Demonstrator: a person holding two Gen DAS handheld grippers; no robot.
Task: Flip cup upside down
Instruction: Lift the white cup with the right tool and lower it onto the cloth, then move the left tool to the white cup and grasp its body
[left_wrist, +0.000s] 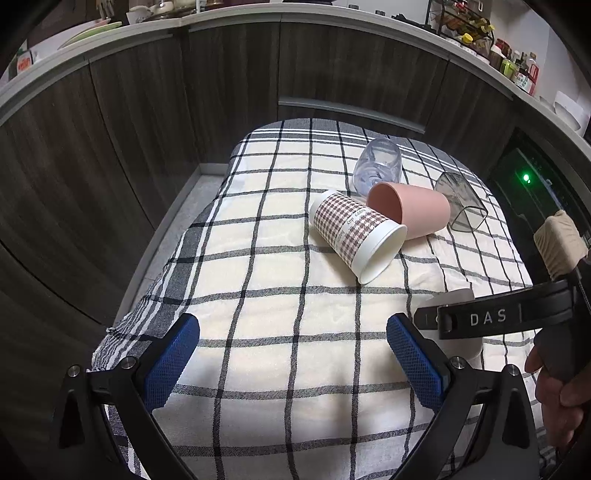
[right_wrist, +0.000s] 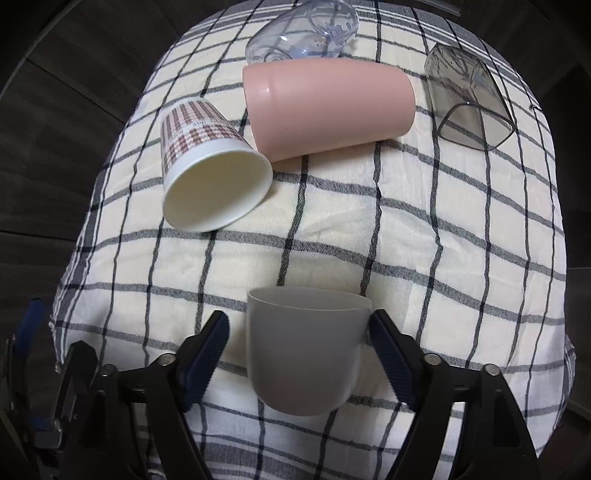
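Note:
A white cup (right_wrist: 306, 347) stands upright on the checked cloth (right_wrist: 406, 236), between the fingers of my right gripper (right_wrist: 299, 332). The jaws are open; the right finger touches or nearly touches its rim, the left finger stands apart. In the left wrist view the cup (left_wrist: 460, 325) is mostly hidden behind the right gripper's black body. My left gripper (left_wrist: 291, 332) is open and empty over the cloth's near part. A houndstooth paper cup (left_wrist: 356, 234) (right_wrist: 210, 166), a pink cup (left_wrist: 410, 210) (right_wrist: 328, 110), a clear glass (left_wrist: 378, 166) (right_wrist: 303, 29) and a smoky grey glass (left_wrist: 460, 203) (right_wrist: 465, 96) lie on their sides.
The cloth covers a small table (left_wrist: 207, 206) in front of dark wood cabinets (left_wrist: 147, 110). A countertop above holds dishes (left_wrist: 88, 31) and bottles (left_wrist: 517, 62). An appliance with a green light (left_wrist: 526, 179) is at the right.

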